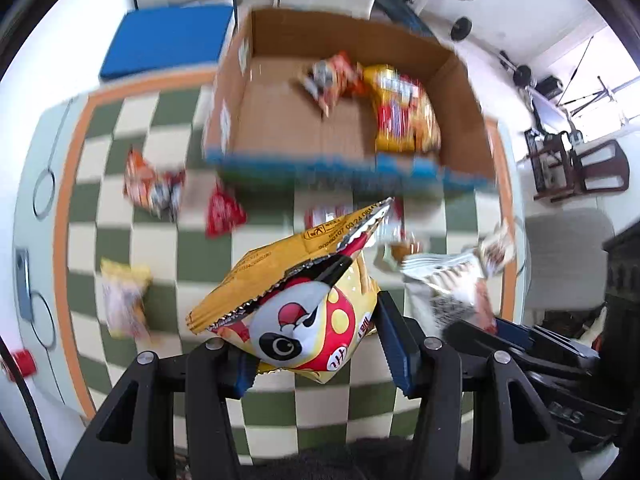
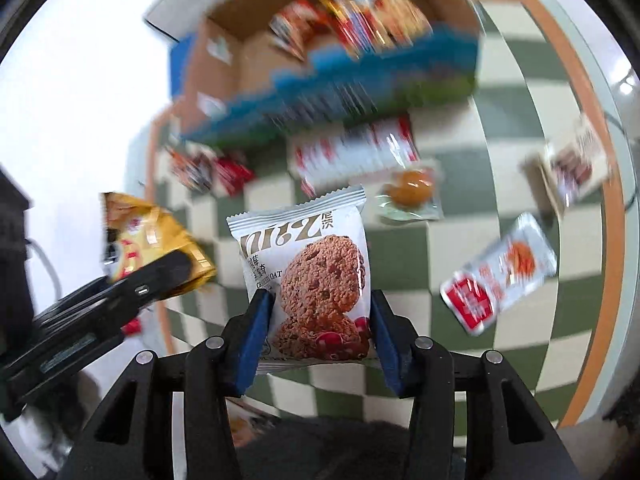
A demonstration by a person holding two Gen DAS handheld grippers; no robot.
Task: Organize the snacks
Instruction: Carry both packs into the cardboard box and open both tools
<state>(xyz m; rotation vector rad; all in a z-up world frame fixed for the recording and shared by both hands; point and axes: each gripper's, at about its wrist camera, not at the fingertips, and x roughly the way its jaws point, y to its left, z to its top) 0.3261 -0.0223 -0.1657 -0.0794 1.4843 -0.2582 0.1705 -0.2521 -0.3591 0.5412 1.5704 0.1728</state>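
Observation:
My left gripper (image 1: 318,344) is shut on a yellow snack bag (image 1: 304,320) with a cartoon face, held above the green-and-cream checked cloth (image 1: 200,248). My right gripper (image 2: 320,308) is shut on a white oat-cookie packet (image 2: 312,264), upright between the blue pads. Both hang side by side in front of an open cardboard box (image 1: 348,168) with a blue front wall, which holds a yellow-red bag (image 1: 404,108) and an orange bag (image 1: 332,76). The right wrist view shows the box (image 2: 328,92) blurred, and the yellow bag (image 2: 152,240) at the left.
Loose snacks lie on the cloth: an orange packet (image 1: 152,184), a red one (image 1: 222,212), a yellow one (image 1: 124,304), a red-white sachet (image 2: 500,276), a wrapped round pastry (image 2: 412,192). A blue cushion (image 1: 168,40) and chairs stand behind the box.

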